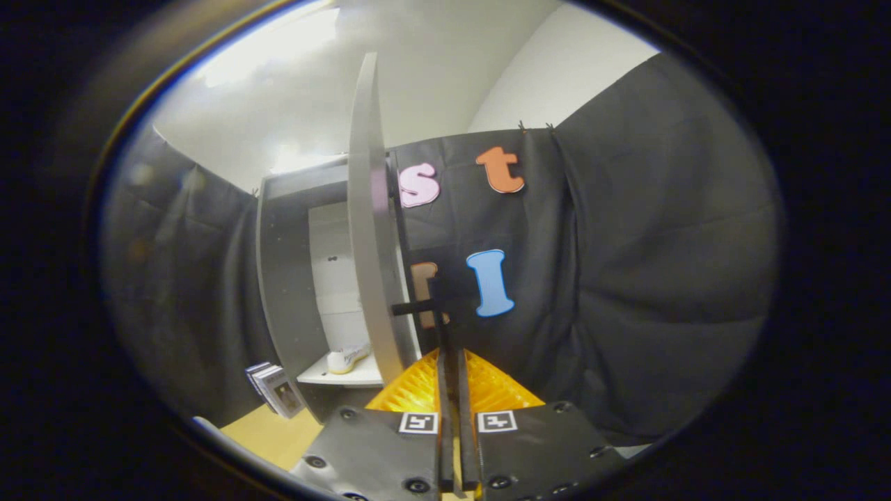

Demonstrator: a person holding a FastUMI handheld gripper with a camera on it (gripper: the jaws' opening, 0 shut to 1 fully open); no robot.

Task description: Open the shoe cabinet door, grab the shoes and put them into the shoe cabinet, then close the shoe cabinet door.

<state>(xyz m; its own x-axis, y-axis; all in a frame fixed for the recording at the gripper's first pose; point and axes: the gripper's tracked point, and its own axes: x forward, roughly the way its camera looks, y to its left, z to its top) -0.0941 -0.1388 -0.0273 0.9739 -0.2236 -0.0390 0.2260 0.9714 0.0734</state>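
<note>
Tongs (451, 334) reach forward from the near edge of the gripper view, two fingers (443, 390) drawn close together with only a thin slit between them. Their tips meet one dark handle (418, 307) that juts from the shoe cabinet door (369, 229); whether both fingers actually press on that handle cannot be told, since the tips merge with the dark wall behind.

One door is visible, seen almost edge-on, swung open and standing upright just left of the fingers. One shoe cabinet (285, 278) stands to the left and farther off, its grey side panel nearest and its pale interior exposed. One pale shoe (347, 359) with a yellowish sole lies on the cabinet's lower shelf (341, 378), left of the door's lower edge. If a second shoe is present, the door conceals it.

Two square black-and-white markers (418, 422) sit on the tongs' body, one per side. One small stack of cards or booklets (273, 388) leans on the tabletop (268, 435), near the cabinet's left foot. Black cloth (626, 278) hangs behind and to the right.
</note>
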